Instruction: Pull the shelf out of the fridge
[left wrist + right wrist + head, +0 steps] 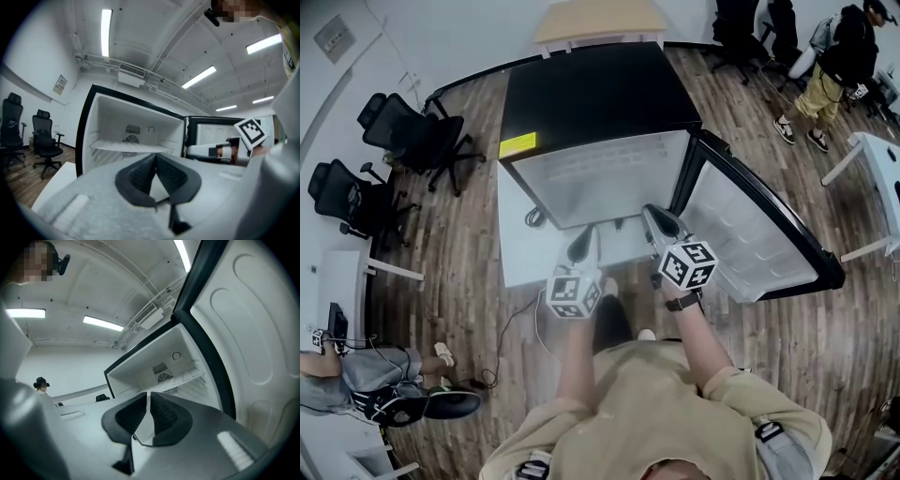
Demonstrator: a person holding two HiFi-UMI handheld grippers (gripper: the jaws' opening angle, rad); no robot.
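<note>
White shelf (131, 147) sits in place across the open black-framed fridge (85, 131), straight ahead of the left claw (155, 157) and well clear of it. That claw's jaws are pressed together with nothing between them. The right claw (149, 396), beside the left one, is likewise pinched closed and empty. It points up at the same shelf, with the fridge door (253, 343) swung wide on its right. Two office chairs (44, 140) stand off to the left claw's left.
</note>
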